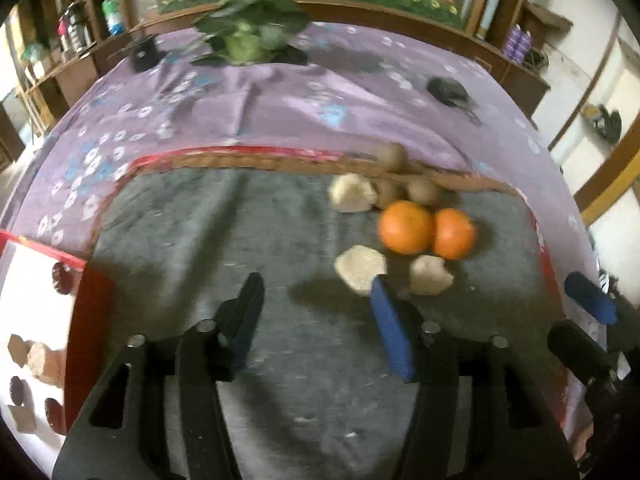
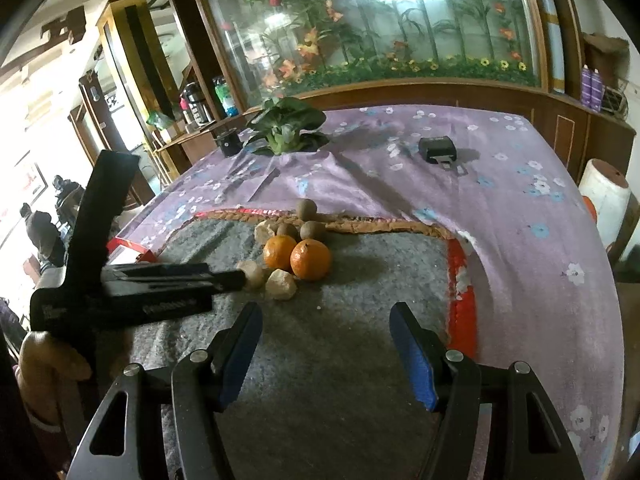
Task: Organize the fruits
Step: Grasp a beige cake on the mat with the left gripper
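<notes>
Right now I have both grippers over the grey mat [image 2: 340, 344], and neither is holding anything. My left gripper [image 1: 318, 316] has its jaws spread wide, with nothing between them but mat; its blue pad [image 1: 390, 332] sits just in front of the nearest pale lump [image 1: 360, 268], though I cannot tell if it touches. My right gripper [image 2: 326, 344] is likewise wide open above bare mat, well short of the fruit.

All the fruit lies in one loose cluster toward the mat's far edge. Two oranges [image 1: 406, 226] sit side by side, touching. Behind them are two kiwis [image 2: 312, 230] on the mat, and a third kiwi [image 2: 306, 209] rests on the braided border [image 2: 380, 226]. Three pale, rough lumps surround the group: one behind the oranges [image 1: 352, 192], two in front. What these lumps are I cannot tell.

The mat lies on a purple flowered cloth [image 2: 520, 208]. Farther back on the cloth stand a leafy plant [image 2: 286, 126], a small black cup [image 2: 228, 144] and a black buckle-like item [image 2: 438, 148]. At the left edge of the left view, a red-rimmed white box [image 1: 40, 320] shows printed food pictures; I cannot see its contents.
</notes>
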{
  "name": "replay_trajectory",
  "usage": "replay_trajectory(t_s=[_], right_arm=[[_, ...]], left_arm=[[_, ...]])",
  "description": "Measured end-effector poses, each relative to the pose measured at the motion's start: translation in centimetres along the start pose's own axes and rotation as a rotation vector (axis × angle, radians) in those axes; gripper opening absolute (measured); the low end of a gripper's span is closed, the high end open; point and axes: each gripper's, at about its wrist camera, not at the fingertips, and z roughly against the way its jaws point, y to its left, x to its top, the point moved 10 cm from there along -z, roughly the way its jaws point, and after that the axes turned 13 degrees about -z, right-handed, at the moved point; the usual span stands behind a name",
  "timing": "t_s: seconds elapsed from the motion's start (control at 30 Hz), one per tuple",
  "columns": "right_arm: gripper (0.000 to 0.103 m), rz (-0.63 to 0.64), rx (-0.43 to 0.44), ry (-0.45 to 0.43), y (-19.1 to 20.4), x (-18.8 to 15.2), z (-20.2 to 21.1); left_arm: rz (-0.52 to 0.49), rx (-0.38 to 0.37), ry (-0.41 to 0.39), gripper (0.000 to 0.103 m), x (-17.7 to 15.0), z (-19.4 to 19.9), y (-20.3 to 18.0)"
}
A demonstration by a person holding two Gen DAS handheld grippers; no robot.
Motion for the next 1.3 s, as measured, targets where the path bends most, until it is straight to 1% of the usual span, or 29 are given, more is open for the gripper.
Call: replay_trajectory(t_s=[0.03, 0.1, 0.17, 0.27, 0.37, 0.53, 0.6, 0.67, 0.7, 0.73, 0.77, 0.8, 0.9, 0.97, 1.07, 1.2, 1.23, 1.27, 1.3], right_arm=[[0.065, 0.0, 0.003, 0.0, 0.1, 0.0, 0.0], [0.065, -0.004, 0.011, 0.007, 0.2, -0.1, -0.3], [0.065, -0.006, 0.011, 0.014, 0.3, -0.1, -0.5], [0.065, 0.006, 0.005, 0.02, 0.4, -0.3, -0.7], [0.065, 0.008, -0.001, 0.02, 0.3, -0.3, -0.7], [0.065, -0.009, 0.029, 0.03, 0.4, -0.5, -0.8], [0.065, 0.003, 0.029, 0.036, 0.6, -0.7, -1.0], [0.065, 0.017, 0.02, 0.039, 0.8, -0.8, -1.1], [0.065, 0.022, 0.019, 0.04, 0.9, -0.9, -1.1], [0.065, 0.025, 0.019, 0.041, 1.0, -0.9, -1.2], [0.065, 0.028, 0.021, 0.047, 1.1, -1.0, -1.3], [0.065, 0.029, 0.022, 0.054, 1.2, -1.0, -1.4], [0.065, 0.036, 0.023, 0.104, 1.8, -1.4, -2.4], [0.062, 0.059, 0.036, 0.115, 2.5, -1.5, -2.9], [0.062, 0.135, -0.01, 0.127, 3.5, -1.5, -4.4], [0.062, 0.162, -0.032, 0.137, 4.3, -1.0, -6.5], [0.059, 0.17, -0.044, 0.136, 4.3, -1.0, -6.9], [0.052, 0.179, -0.061, 0.141, 4.4, -0.9, -7.5], [0.049, 0.186, -0.068, 0.152, 4.5, -0.9, -8.1]], left_arm=[[0.013, -0.001, 0.002, 0.057, -0.1, 0.1, 0.4], [0.005, 0.007, -0.008, 0.057, -0.2, 0.5, 0.8], [-0.018, -0.009, -0.015, 0.057, -0.1, 0.6, 0.3], [-0.062, -0.052, -0.005, 0.057, -0.1, 0.3, -1.3], [-0.113, -0.055, 0.0, 0.057, -0.1, 0.0, -2.5], [-0.09, -0.071, 0.024, 0.057, 0.1, -1.5, -2.6], [-0.092, -0.062, 0.013, 0.057, 0.3, -1.7, -2.7], [-0.096, -0.037, 0.001, 0.04, 0.4, -1.6, -2.4], [-0.094, -0.048, -0.005, 0.038, 0.4, -1.6, -2.4], [-0.088, -0.072, -0.009, 0.032, 0.3, -1.4, -2.4], [-0.085, -0.089, -0.011, 0.024, 0.3, -1.3, -2.4], [-0.088, -0.103, -0.009, 0.023, 0.2, -1.2, -2.5], [-0.1, -0.056, -0.019, 0.023, -0.1, -0.5, -2.2], [-0.086, -0.055, -0.028, 0.023, -0.4, 0.1, -1.8], [-0.065, -0.042, -0.04, 0.024, -0.9, 1.0, -1.0], [-0.043, -0.021, -0.038, 0.024, -1.5, 1.6, 0.1], [-0.036, -0.019, -0.037, 0.024, -1.7, 1.7, 0.4], [-0.035, -0.016, -0.036, 0.024, -2.0, 1.9, 0.7], [-0.036, -0.013, -0.036, 0.024, -2.1, 1.9, 0.8]])
